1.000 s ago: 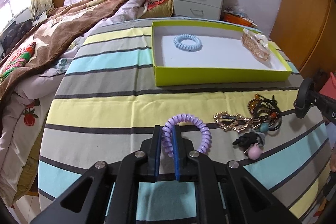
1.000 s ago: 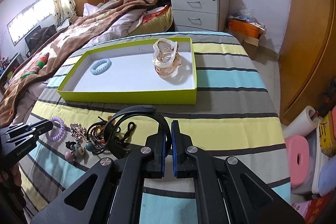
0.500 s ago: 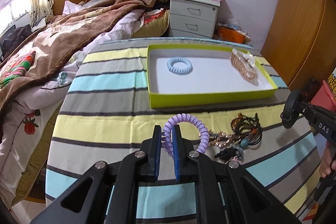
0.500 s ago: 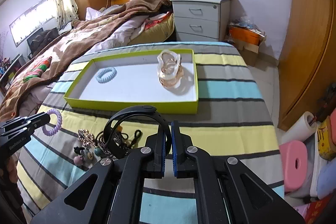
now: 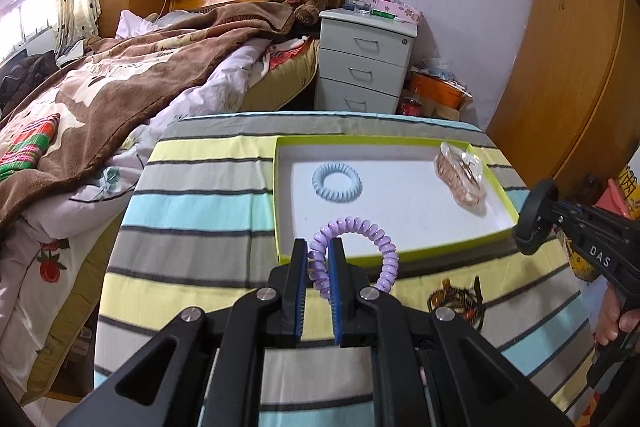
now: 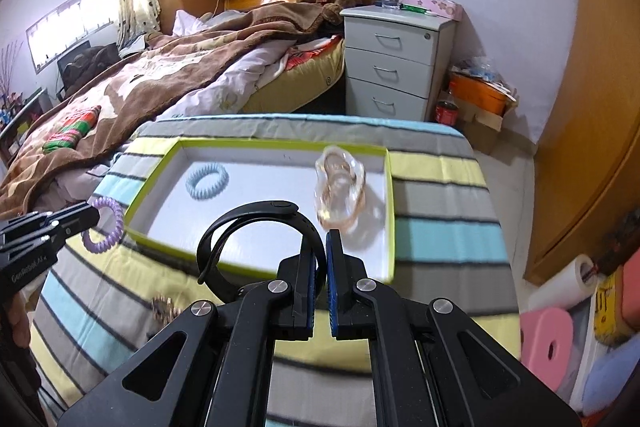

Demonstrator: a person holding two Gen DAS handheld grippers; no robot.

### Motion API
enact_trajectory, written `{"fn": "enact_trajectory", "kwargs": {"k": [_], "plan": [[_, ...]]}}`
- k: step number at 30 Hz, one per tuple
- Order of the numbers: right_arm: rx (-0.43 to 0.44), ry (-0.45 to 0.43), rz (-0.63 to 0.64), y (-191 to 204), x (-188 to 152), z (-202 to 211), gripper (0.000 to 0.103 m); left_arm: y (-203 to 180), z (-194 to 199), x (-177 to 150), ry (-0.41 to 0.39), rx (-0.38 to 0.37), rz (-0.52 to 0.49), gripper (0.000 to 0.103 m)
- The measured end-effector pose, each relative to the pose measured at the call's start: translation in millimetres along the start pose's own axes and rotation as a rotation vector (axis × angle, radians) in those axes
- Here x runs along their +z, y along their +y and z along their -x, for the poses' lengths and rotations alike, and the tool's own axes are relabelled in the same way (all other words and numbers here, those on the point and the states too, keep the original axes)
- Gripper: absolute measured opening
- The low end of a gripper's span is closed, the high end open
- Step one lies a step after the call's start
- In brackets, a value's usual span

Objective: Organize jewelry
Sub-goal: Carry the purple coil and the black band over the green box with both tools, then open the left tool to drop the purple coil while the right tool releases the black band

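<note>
Carrying two pieces toward the green tray (image 5: 496, 187), I risk dropping them short of its near rim. My right gripper (image 6: 320, 247) pinches a black band (image 6: 256, 211) by one thin edge; my left gripper (image 5: 319, 259) clamps the purple coil tie (image 5: 360, 231). Inside the tray lie a clear claw clip (image 5: 460, 175) at its right end and a blue coil tie (image 5: 337, 183) toward its left.

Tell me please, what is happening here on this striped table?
A person holds a gripper in each hand and is sorting jewelry into the shallow green-rimmed box. The left gripper is shut on a purple spiral hair tie, held just in front of the box. The right gripper is shut on a black wristband, also near the box's front edge. A light blue spiral hair tie and a clear pinkish hair claw already lie inside. A dark tangle of jewelry remains on the striped cloth.
</note>
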State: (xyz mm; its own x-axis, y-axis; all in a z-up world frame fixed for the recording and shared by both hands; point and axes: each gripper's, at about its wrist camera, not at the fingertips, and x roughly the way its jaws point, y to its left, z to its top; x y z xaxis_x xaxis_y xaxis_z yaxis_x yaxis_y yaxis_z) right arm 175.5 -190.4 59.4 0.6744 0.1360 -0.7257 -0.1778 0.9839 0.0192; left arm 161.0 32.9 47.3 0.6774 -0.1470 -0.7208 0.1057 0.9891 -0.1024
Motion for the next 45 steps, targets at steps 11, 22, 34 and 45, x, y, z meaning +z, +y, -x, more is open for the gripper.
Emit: {"fn": "enact_trajectory", "kwargs": {"k": [11, 22, 34, 45], "plan": [[-0.014, 0.096, 0.081, 20, 43, -65, 0.005, 1, -36, 20, 0.029, -0.029, 0.044, 0.011], [-0.021, 0.218, 0.141, 32, 54, -124, 0.005, 5, -69, 23, 0.082, -0.019, 0.071, 0.011], [-0.044, 0.289, 0.221, 38, 60, -151, 0.005, -2, -90, 22, 0.125, -0.021, 0.057, 0.011], [-0.057, 0.322, 0.25, 39, 63, -163, 0.006, -1, -97, 21, 0.139, -0.016, 0.062, 0.011]]}}
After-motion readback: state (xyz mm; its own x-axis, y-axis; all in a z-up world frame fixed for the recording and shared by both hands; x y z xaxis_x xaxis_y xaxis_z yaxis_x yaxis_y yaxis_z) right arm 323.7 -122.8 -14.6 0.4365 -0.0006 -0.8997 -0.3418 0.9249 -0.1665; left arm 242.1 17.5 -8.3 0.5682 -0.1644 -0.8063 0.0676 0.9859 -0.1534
